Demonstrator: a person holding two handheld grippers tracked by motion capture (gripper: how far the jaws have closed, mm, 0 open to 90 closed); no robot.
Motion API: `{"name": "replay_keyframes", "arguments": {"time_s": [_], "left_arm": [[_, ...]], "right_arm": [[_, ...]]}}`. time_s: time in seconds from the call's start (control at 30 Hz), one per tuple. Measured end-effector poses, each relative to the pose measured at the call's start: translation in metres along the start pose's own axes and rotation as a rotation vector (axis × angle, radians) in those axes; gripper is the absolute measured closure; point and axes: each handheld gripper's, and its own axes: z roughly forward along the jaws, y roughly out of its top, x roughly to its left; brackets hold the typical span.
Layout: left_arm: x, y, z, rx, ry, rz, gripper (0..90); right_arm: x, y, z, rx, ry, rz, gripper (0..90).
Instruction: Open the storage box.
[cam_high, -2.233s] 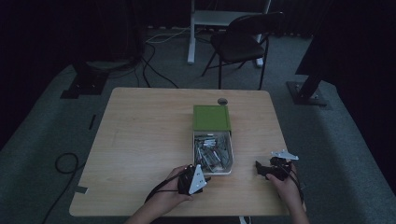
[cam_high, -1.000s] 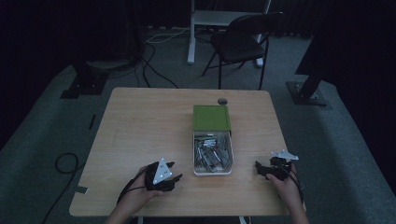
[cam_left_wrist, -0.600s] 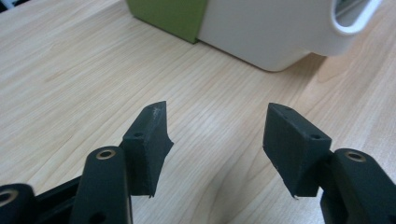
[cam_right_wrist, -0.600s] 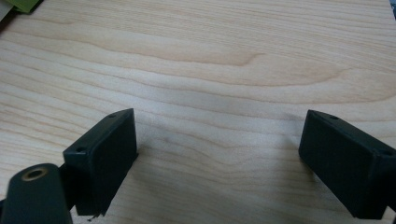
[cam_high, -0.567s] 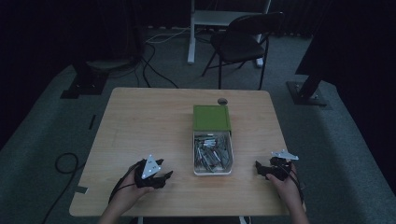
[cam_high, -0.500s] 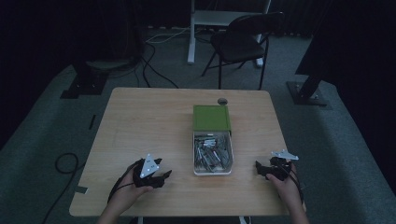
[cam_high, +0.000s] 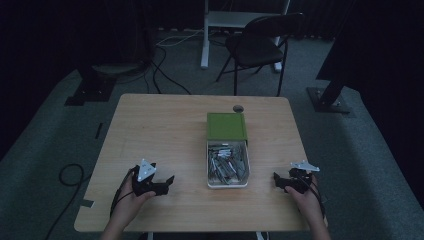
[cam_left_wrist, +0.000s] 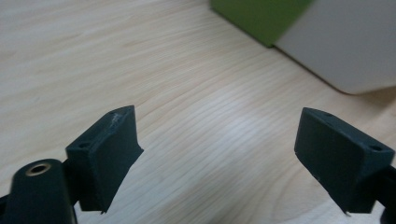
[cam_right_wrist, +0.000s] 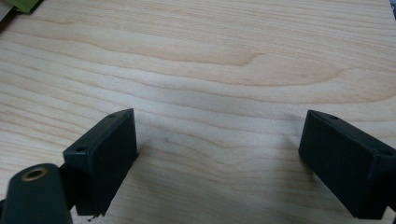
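Box (cam_high: 228, 164) between grippers, on table (cam_high: 165, 125)

Table centre: a white tray (cam_high: 228, 184) of metal parts with a green lid (cam_high: 226, 125) touching its far end; the one obstruction on the table (cam_high: 160, 125).
Left half: bare wood from the left gripper (cam_high: 167, 182) to the far edge, passage free.
Left gripper front: jaws wide apart, bare wood between; tray wall (cam_left_wrist: 345, 42) and green lid (cam_left_wrist: 257, 14) ahead to its right, apart from the jaws.
Right gripper (cam_high: 276, 181) front: bare wood between spread jaws and beyond.
Right strip: clear between tray and table edge.
Far edge: small round hole (cam_high: 238, 108) behind the lid.
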Motion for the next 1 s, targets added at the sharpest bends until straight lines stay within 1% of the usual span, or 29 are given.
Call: {"name": "replay_keyframes", "arguments": {"time_s": [0.07, 0.1, 0.13, 0.17, 0.2, 0.23, 0.27, 0.33, 0.37, 0.4, 0.43, 0.47, 0.5, 0.53, 0.63, 0.67, 0.7, 0.73, 0.77, 0.83, 0.9, 1.0], "left_arm": [[0.005, -0.002, 0.0, 0.013, 0.027, -0.028, 13.1], [0.005, -0.002, 0.0, 0.013, 0.027, -0.028, 10.4], [0.01, -0.004, -0.001, 0.033, 0.056, -0.037, 10.3], [0.01, -0.004, -0.001, 0.033, 0.056, -0.037, 10.4], [0.014, -0.006, -0.002, 0.044, 0.083, -0.039, 10.3], [0.016, -0.006, -0.003, 0.052, 0.093, -0.045, 10.3], [0.016, -0.006, -0.003, 0.052, 0.093, -0.045, 10.3], [0.022, -0.009, -0.005, 0.075, 0.124, -0.044, 10.3], [0.023, -0.01, -0.005, 0.079, 0.133, -0.045, 10.3], [0.025, -0.011, -0.007, 0.084, 0.149, -0.031, 10.3], [0.027, -0.011, -0.007, 0.085, 0.17, -0.03, 10.3], [0.027, -0.011, -0.007, 0.085, 0.17, -0.03, 10.3], [0.029, -0.012, -0.008, 0.089, 0.189, -0.033, 10.3], [0.033, -0.014, -0.01, 0.098, 0.216, -0.047, 10.3], [0.042, -0.018, -0.012, 0.116, 0.275, -0.108, 10.3], [0.045, -0.019, -0.013, 0.111, 0.293, -0.13, 10.3], [0.045, -0.019, -0.013, 0.111, 0.293, -0.13, 10.3], [0.05, -0.021, -0.016, 0.11, 0.32, -0.155, 10.3], [0.05, -0.021, -0.016, 0.11, 0.32, -0.155, 10.3], [0.054, -0.023, -0.017, 0.105, 0.334, -0.173, 10.3], [0.058, -0.026, -0.016, 0.116, 0.336, -0.192, 10.3], [0.059, -0.028, -0.015, 0.124, 0.334, -0.198, 10.3]], "right_arm": [[0.0, 0.0, 0.0, 0.0, 0.0, 0.0, 11.1], [0.0, 0.0, 0.0, 0.0, 0.0, 0.0, 11.1], [0.0, 0.0, 0.0, 0.0, 0.0, 0.0, 11.1], [0.0, 0.0, 0.0, 0.0, 0.0, 0.0, 11.1], [0.0, 0.0, 0.0, 0.0, 0.0, 0.0, 11.1], [0.0, 0.0, 0.0, 0.0, 0.0, 0.0, 11.1], [0.0, 0.0, 0.0, 0.0, 0.0, 0.0, 11.1], [0.0, 0.0, 0.0, 0.0, 0.0, 0.0, 11.1], [0.0, 0.0, 0.0, 0.0, 0.0, 0.0, 11.1], [0.0, 0.0, 0.0, 0.0, 0.0, -0.001, 11.1], [0.0, 0.0, 0.0, 0.0, 0.0, 0.0, 11.1], [0.0, 0.0, 0.0, 0.0, 0.0, 0.0, 11.1], [0.0, 0.0, 0.0, 0.0, 0.0, 0.0, 11.1], [0.0, 0.0, 0.0, 0.0, 0.0, 0.0, 11.1], [0.0, 0.0, 0.0, 0.0, 0.0, 0.0, 11.1], [0.0, 0.0, 0.0, 0.0, 0.0, 0.0, 11.1], [0.0, 0.0, 0.0, 0.0, 0.0, 0.0, 11.1], [0.0, 0.0, 0.0, 0.0, 0.0, 0.0, 11.1], [0.0, 0.0, 0.0, 0.0, 0.0, 0.0, 11.1], [0.0, 0.0, 0.0, 0.0, 0.0, -0.001, 11.0], [0.0, 0.0, 0.0, 0.0, 0.0, -0.001, 11.1], [0.0, 0.0, 0.0, 0.0, 0.0, -0.001, 11.1]]}}
